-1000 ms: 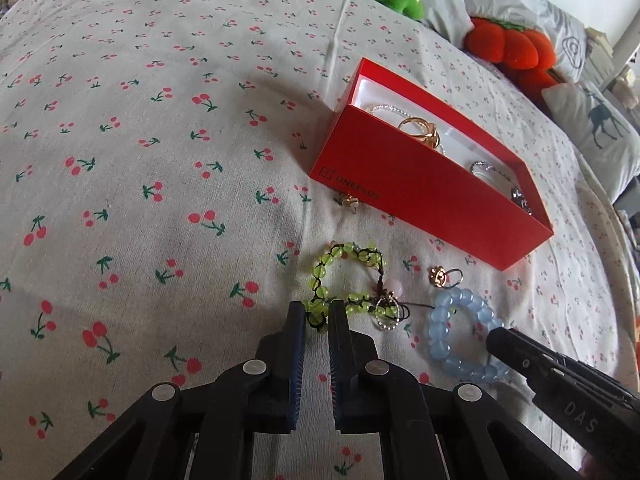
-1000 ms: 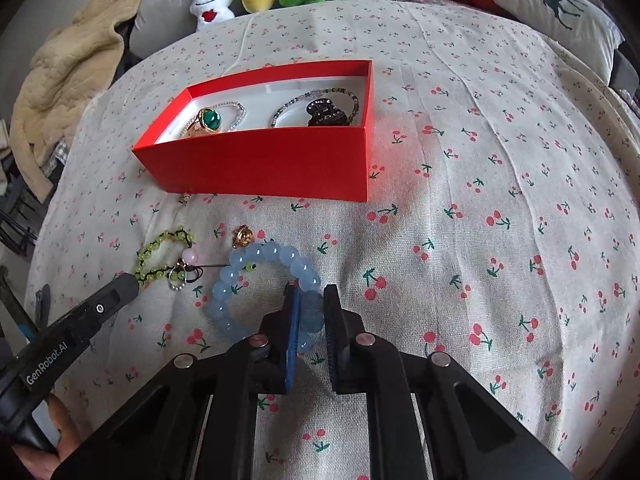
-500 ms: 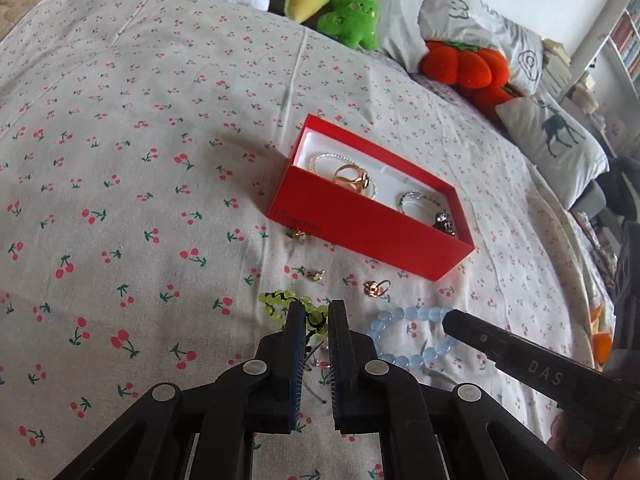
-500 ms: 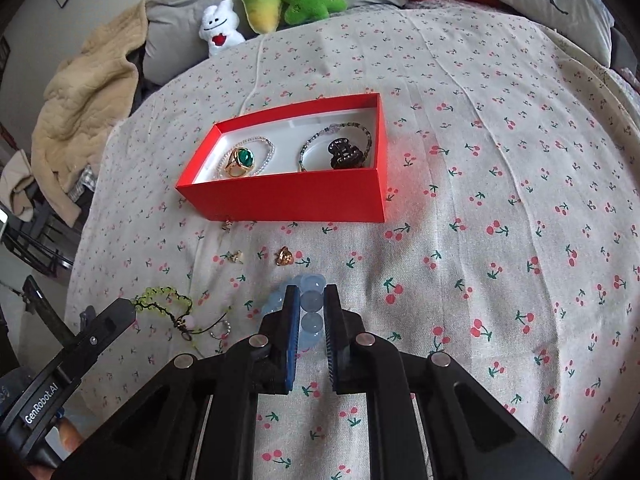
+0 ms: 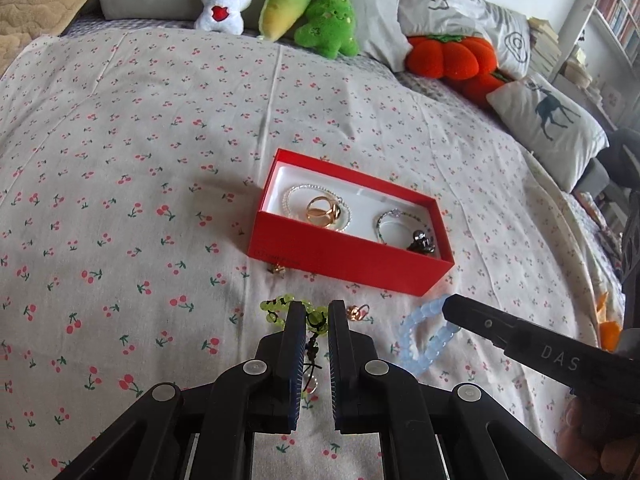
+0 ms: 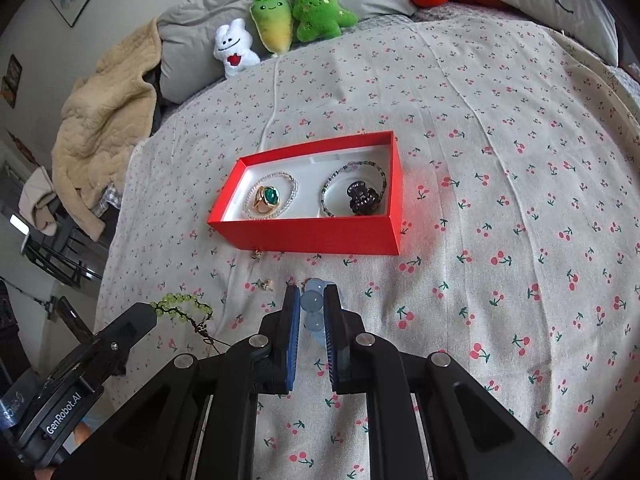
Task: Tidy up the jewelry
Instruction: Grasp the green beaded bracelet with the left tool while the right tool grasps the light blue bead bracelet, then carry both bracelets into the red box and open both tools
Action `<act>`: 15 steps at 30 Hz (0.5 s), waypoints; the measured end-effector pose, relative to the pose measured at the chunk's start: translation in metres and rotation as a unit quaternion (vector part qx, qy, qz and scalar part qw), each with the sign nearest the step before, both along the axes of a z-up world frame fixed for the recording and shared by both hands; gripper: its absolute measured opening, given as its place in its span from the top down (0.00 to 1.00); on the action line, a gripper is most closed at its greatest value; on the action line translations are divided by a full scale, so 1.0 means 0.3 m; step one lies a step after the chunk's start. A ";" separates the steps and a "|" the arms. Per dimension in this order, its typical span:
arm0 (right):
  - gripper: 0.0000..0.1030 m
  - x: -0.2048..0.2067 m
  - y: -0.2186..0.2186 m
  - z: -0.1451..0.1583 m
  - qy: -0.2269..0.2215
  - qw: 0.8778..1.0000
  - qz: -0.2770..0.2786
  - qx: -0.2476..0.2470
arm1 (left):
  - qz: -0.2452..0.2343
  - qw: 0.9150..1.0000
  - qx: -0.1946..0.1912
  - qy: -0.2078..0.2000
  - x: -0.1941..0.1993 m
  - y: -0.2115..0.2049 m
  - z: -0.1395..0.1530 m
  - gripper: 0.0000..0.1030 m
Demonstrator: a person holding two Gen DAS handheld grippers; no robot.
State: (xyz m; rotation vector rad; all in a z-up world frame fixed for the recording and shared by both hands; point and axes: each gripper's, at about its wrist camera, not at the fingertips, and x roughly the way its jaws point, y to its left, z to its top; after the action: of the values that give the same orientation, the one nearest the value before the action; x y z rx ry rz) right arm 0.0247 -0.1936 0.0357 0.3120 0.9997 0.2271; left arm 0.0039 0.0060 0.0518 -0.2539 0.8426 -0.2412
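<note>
A red box (image 5: 348, 258) (image 6: 312, 234) sits on the cherry-print bedspread and holds a gold ring (image 5: 322, 210), two thin bracelets and a dark clip (image 6: 362, 198). My left gripper (image 5: 313, 314) is shut on a green bead bracelet (image 5: 280, 306), held above the bed; it also shows in the right wrist view (image 6: 180, 304). My right gripper (image 6: 312, 300) is shut on a pale blue bead bracelet (image 6: 313, 304), which hangs from it in the left wrist view (image 5: 420, 336).
Small gold earrings (image 6: 264, 284) and a ring (image 5: 356, 312) lie on the bedspread in front of the box. Plush toys (image 5: 280, 4), an orange cushion (image 5: 452, 58) and pillows line the far edge. A beige blanket (image 6: 100, 128) lies at the left.
Both grippers have risen from the bedspread, each lifting its bracelet. The box and bed look farther away now.
</note>
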 end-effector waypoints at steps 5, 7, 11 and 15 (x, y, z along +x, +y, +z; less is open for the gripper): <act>0.88 0.033 -0.023 0.053 -0.013 1.000 -0.002 0.010 | -0.004 1.000 0.005 0.005 0.070 -0.035 0.034 0.95; 0.88 0.045 -0.029 0.070 -0.015 1.000 0.003 0.010 | -0.004 1.000 0.001 0.010 0.109 -0.044 0.048 0.95; 0.88 0.053 -0.039 0.099 -0.022 1.000 0.012 0.015 | -0.007 1.000 -0.012 0.012 0.191 -0.078 0.086 0.95; 0.88 0.071 -0.064 0.102 -0.020 0.999 0.005 0.032 | -0.012 1.000 -0.025 0.007 0.281 -0.126 0.113 0.95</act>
State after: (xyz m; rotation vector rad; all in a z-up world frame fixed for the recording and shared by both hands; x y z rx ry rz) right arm 0.0459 -0.2128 0.0663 0.3606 0.9560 0.2738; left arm 0.0883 -0.0318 0.0858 -0.2915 0.8539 -0.2838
